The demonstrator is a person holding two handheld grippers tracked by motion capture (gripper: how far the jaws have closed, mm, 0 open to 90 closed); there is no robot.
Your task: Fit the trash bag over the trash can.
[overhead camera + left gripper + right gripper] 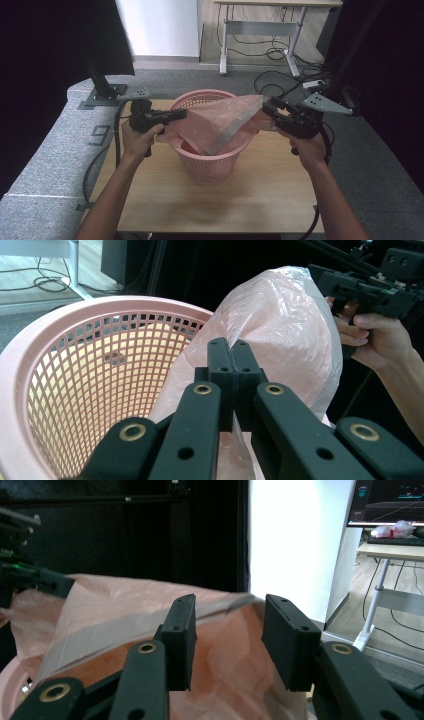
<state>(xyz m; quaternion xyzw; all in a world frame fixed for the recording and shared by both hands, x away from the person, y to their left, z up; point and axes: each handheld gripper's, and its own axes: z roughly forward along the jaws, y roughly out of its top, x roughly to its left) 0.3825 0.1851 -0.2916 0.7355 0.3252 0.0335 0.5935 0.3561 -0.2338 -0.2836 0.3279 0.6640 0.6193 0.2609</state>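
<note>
work: lining the pink basket (207, 165) with a pink plastic bag (227, 122), both hands on it
basket: upright mid-table on the wooden table (260, 200), lattice walls, inside bare on the near-left side in the left gripper view (100, 365)
bag: over the basket mouth, part hanging inside, part ballooned above the rim; top edge stretched between the two grippers; folded whitish edge runs diagonally down into the basket
left gripper (182, 114): jaws pressed together on bag film at the left rim; in the left gripper view (231, 352) pads meet with thin plastic pinched between
right gripper (270, 107): at the bag's right corner, above and beyond the right rim; in the right gripper view (227, 640) jaws stand apart, film lies between them, pads not pressing it; can't tell if a pad touches
done: bag is in and over the basket, mouth partly spread, left side pinned at the rim
left: right side not gripped or seated, bag mouth not folded over the rim anywhere I can see, bag body not pushed down to the bottom
progress guess: roughly midway
next likely need: right jaws close on the free edge, pull it out over the far-right rim
risk: thin film slips, or basket shifts if pulled unevenly
</note>
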